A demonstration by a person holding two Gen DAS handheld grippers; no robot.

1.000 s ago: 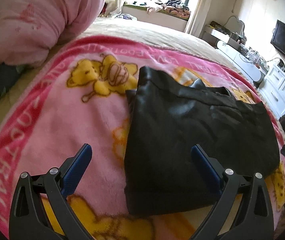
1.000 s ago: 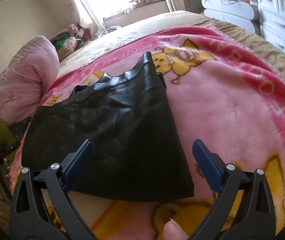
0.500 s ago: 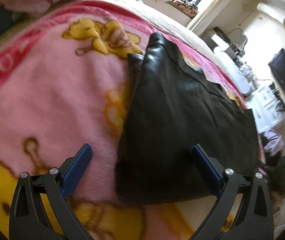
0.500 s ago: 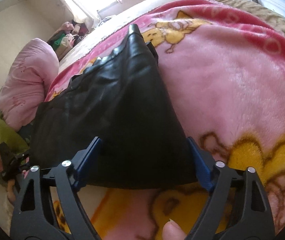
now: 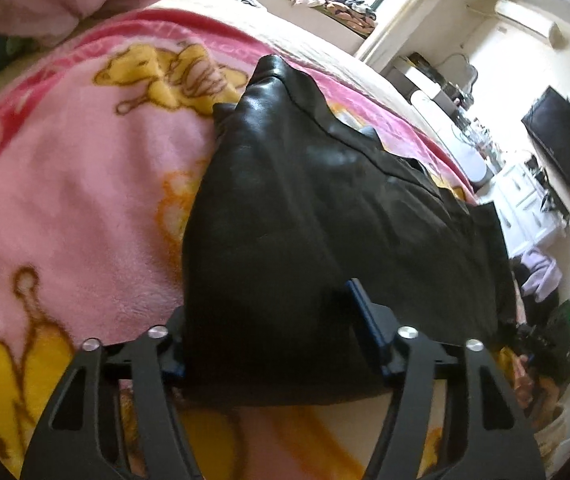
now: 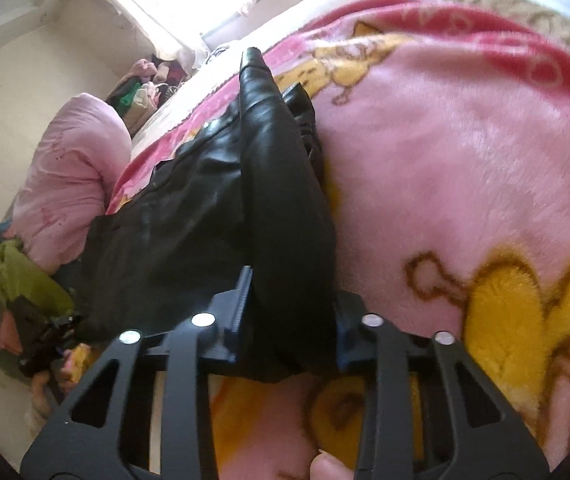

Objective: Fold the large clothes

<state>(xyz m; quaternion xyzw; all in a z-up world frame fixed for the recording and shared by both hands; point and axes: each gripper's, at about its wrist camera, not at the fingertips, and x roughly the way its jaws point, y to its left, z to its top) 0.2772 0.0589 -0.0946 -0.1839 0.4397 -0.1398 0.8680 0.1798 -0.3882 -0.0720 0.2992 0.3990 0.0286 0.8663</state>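
Observation:
A folded black leather-like garment (image 5: 305,216) lies on a pink cartoon blanket (image 5: 77,184) on a bed. My left gripper (image 5: 273,332) is closed around the garment's near left corner, the cloth bunched between the blue pads. The garment also shows in the right wrist view (image 6: 221,208). My right gripper (image 6: 289,320) is closed on its near right corner, the fold pinched between the fingers. A thumb tip shows at the bottom edge of the right wrist view.
A pink duvet roll (image 6: 73,184) lies at the bed's far left, with a green cloth (image 6: 25,276) beside it. White drawers (image 5: 525,208), a wall TV (image 5: 565,140) and a window sill with clothes (image 5: 337,4) stand beyond the bed.
Both grippers have moved forward and down onto the garment's near edge and narrowed from wide open to closed on its two near corners. The cloth is now bunched between the pads.

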